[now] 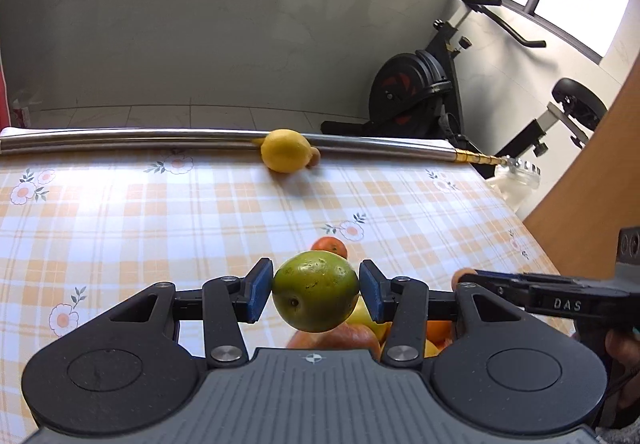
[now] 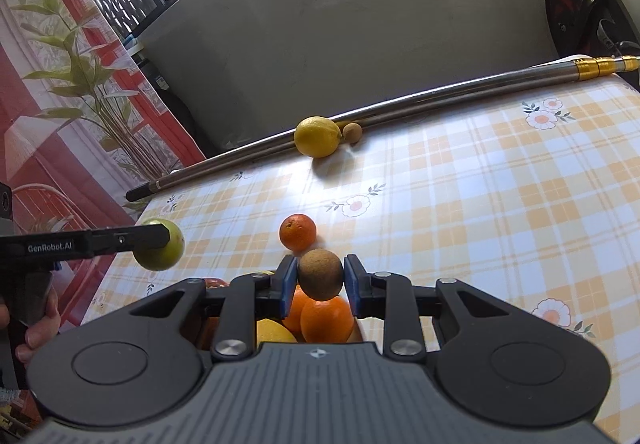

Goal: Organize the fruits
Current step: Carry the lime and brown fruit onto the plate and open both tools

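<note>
My left jaws [image 1: 315, 290] clamp a green fruit [image 1: 315, 290] above the desk's near-edge fruit pile [image 2: 320, 318]; round skin may squirt free. My right jaws [image 2: 321, 279], nearly closed, pinch a brown kiwi [image 2: 321, 274]; overpressure bruises it.

We see a table [image 2: 500, 184] covered in an orange-and-white checked cloth with daisies. Along its far edge lie metal poles [image 2: 400, 108]; a lemon [image 2: 317, 136] rests against them, a small brown fruit [image 2: 352, 132] touching it. Nearer us sits a lone tangerine [image 2: 297, 232], beside a heap of oranges [image 2: 326, 318].
</note>
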Motion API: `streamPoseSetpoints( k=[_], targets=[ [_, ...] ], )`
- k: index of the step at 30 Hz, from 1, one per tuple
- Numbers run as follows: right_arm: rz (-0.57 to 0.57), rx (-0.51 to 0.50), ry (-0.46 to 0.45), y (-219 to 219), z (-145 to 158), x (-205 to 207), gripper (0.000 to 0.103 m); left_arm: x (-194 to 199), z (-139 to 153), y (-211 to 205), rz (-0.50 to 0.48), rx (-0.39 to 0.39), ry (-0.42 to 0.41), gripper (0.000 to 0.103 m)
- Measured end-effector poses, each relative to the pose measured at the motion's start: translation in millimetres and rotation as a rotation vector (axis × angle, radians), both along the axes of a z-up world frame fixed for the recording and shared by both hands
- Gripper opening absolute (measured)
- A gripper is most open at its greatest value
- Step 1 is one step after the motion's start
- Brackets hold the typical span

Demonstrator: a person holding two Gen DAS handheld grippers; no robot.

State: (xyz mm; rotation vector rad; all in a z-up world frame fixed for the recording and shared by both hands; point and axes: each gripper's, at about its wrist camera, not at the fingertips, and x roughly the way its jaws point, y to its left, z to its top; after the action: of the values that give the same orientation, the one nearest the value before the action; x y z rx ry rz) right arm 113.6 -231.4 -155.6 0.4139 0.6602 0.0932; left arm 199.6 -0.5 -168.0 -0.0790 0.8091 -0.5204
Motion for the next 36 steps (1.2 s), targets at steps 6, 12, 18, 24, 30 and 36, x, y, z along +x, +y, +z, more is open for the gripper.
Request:
streamPoseSetpoints(
  k=[6, 12, 18, 24, 30, 36],
  targets=[
    [0.017, -0.009, -0.001, 8, 0, -8, 0.028, -28, 2, -6, -0.063, 0.003, -0.038, 0.05],
    [0.026, -0.013, 0.006, 11, -1, -14, 0.028, -49, -4, -17, -0.15, 0.033, -0.028, 0.05],
    [0.034, -0.005, 0.012, 13, -5, -20, 0.028, -62, -21, -29, -0.212, 0.084, -0.001, 0.05],
    [0.045, -0.004, 0.019, 13, -7, -22, 0.028, -62, -32, -36, -0.241, 0.133, 0.033, 0.05],
    [0.047, 0.006, 0.023, 13, -8, -21, 0.028, -65, -40, -42, -0.271, 0.157, 0.053, 0.05],
    [0.051, 0.011, 0.029, 13, -9, -21, 0.028, -61, -39, -44, -0.266, 0.146, 0.057, 0.05]
  ],
)
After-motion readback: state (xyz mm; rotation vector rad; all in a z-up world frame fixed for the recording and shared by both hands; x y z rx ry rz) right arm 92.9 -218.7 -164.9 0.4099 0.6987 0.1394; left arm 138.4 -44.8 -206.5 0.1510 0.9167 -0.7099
